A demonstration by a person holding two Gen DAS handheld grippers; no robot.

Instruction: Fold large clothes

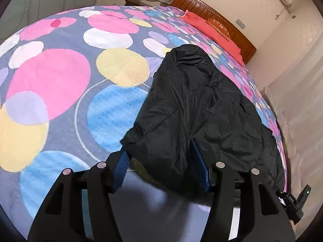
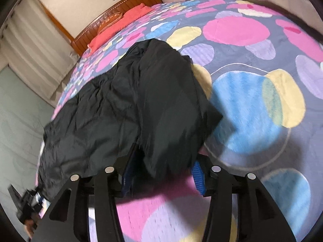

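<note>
Black jacket (image 1: pixel 193 109) lies on the spotted bedspread (image 1: pixel 60 76), near edge between both grippers' half-open jaws; left gripper (image 1: pixel 161 161) & right gripper (image 2: pixel 163 167) aren't pinching it. Looks like a fold just laid down. Next prob. calls for a fresh grip further along.

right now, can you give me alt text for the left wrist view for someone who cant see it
A black padded jacket lies crumpled on a bed covered by a grey bedspread printed with big pink, yellow and blue circles. The left gripper reaches in from below, a fold of the jacket between its blue-padded jaws. Behind are a red pillow and a wooden headboard.
</note>
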